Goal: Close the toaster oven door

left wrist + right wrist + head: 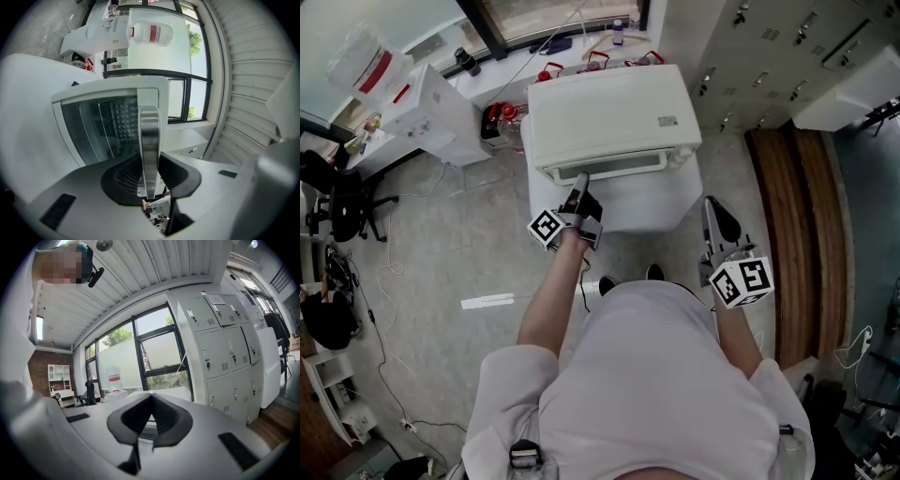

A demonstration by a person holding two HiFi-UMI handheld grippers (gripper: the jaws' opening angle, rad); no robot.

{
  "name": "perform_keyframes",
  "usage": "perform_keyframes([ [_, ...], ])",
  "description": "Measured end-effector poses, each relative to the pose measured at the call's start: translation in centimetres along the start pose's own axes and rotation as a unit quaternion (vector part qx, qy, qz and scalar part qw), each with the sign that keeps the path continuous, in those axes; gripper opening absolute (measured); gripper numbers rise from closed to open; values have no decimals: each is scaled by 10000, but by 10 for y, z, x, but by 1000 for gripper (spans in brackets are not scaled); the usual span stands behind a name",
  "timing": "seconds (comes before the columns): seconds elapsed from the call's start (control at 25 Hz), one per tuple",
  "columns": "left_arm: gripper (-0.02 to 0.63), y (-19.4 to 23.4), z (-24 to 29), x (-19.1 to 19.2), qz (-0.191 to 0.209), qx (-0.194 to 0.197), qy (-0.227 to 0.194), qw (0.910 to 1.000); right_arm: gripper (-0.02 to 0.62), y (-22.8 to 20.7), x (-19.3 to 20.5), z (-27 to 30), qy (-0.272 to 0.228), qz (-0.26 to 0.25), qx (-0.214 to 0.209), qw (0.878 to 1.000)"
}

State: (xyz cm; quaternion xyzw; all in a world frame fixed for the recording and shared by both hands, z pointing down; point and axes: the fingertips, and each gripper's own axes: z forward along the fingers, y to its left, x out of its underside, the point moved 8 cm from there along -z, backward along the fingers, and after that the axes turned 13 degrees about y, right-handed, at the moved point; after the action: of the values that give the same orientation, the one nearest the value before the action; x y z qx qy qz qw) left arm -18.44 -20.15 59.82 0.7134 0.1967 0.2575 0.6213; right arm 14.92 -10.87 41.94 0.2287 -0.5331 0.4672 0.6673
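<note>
A white toaster oven (609, 112) sits on a white stand, seen from above. Its glass door (98, 126) stands close to upright at the oven's front; whether it sits fully home I cannot tell. My left gripper (580, 180) reaches the door's top edge and is shut on the metal door handle (149, 140), which runs as a bright bar between the two black pads of the left gripper (150, 160). A wire rack shows behind the glass. My right gripper (711, 211) hangs apart to the right of the stand, pads of the right gripper (151, 399) together with nothing in them.
The white stand (647, 202) carries the oven. Grey lockers (769, 47) line the right side, by a wooden floor strip (797, 234). A white box (431, 112) and a black chair (342, 202) are at the left. A windowsill with red-capped items (548, 70) lies behind the oven.
</note>
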Motion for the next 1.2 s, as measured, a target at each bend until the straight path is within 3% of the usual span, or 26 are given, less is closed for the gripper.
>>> perform_keyframes([
  [1.2,120,1,2,-2,-36,115,-134,9998,8,-10,-3,-6,-99,6,2,10000],
])
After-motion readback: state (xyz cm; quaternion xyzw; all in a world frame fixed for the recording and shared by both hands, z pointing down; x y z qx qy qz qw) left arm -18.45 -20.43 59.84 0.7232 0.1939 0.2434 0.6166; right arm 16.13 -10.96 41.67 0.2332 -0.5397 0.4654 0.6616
